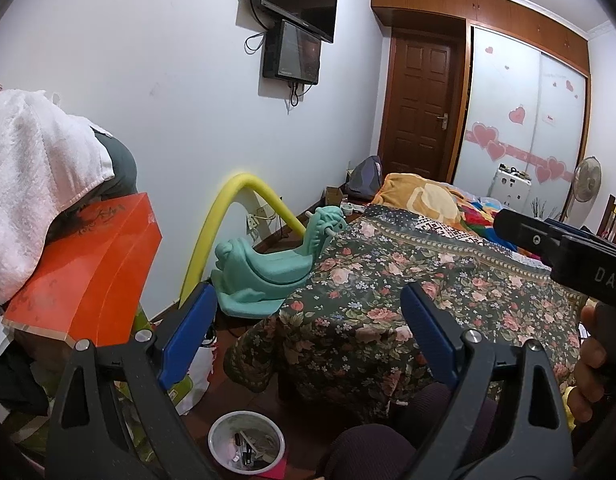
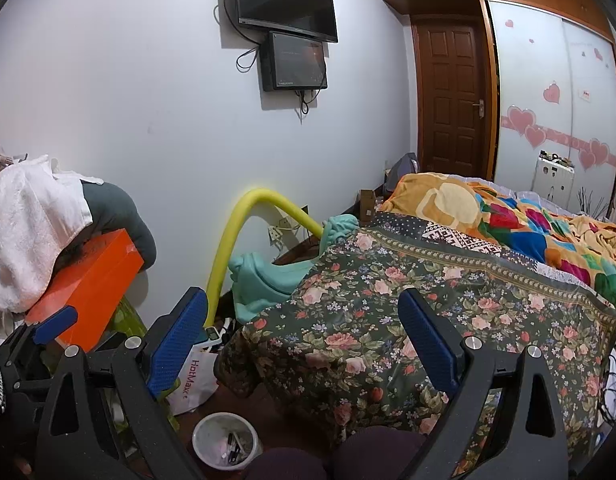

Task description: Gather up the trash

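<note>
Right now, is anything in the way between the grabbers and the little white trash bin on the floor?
Nothing visible blocks it. The white trash bin sits on the floor below both grippers, the left gripper and right gripper, jaws open and empty. The flowery bedspread hangs beside the bin, not over it.

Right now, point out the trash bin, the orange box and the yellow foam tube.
trash bin (image 1: 218,436), left wrist view, on its white rim.
orange box (image 1: 96,276), left wrist view, on its top face.
yellow foam tube (image 2: 224,256), right wrist view, on its upright stretch.
</note>
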Demonstrator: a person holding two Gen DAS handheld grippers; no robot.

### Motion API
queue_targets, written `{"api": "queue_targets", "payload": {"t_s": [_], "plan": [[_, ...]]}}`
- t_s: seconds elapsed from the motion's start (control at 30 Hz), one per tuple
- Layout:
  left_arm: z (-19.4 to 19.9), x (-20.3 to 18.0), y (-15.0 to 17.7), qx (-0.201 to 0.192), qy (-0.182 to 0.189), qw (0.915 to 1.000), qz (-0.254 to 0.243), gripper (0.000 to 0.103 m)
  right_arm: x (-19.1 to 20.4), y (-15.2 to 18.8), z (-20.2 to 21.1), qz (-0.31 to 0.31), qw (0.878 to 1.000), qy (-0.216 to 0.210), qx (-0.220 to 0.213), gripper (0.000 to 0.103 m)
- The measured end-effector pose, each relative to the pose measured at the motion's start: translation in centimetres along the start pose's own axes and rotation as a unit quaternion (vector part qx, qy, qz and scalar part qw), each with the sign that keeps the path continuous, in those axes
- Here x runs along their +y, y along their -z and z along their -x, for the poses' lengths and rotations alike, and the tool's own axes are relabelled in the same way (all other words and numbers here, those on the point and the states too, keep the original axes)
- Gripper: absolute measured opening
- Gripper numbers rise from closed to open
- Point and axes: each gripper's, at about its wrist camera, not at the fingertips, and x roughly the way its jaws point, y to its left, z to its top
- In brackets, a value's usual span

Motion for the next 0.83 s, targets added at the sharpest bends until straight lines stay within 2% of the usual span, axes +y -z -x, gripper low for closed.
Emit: {"api": "queue_targets", "payload": {"t_s": [0.57, 0.83], "plan": [[0.13, 0.08, -0.24, 0.002, 0.005, 1.0, -0.001, 0.093, 0.11, 0.02, -0.01, 0.0, 1.0, 0.0, 0.001, 0.095], [-0.03, -0.01, -0.44, 0.005, -0.001, 1.0, 0.0, 0.093, -0.83, 0.18, -0.88, -0.005, 1.0, -0.013, 0.019, 0.095]]}}
